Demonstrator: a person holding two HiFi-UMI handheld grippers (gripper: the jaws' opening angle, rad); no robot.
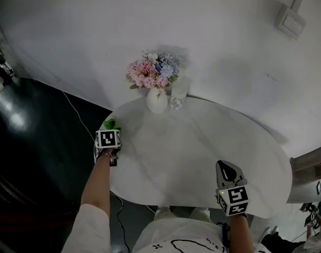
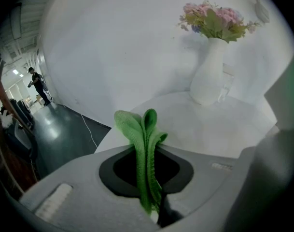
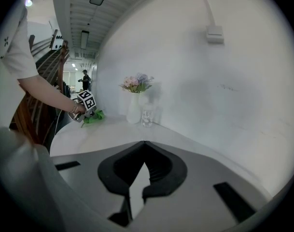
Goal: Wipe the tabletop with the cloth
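Note:
My left gripper (image 1: 110,126) hangs over the left edge of the white oval tabletop (image 1: 202,152) and is shut on a folded green cloth (image 1: 111,123). In the left gripper view the cloth (image 2: 143,144) stands up between the jaws, and its folds poke out past the tips. The right gripper view shows the same cloth (image 3: 92,116) just over the table's far left rim. My right gripper (image 1: 226,165) is shut with nothing in it, above the front right of the table. Its jaws (image 3: 144,143) meet at the tips.
A white vase (image 1: 156,101) of pink and blue flowers (image 1: 152,73) stands at the back of the table by the wall, with a clear glass (image 1: 177,100) to its right. A cable (image 1: 78,115) runs over the dark floor on the left. A person (image 2: 38,83) stands far off.

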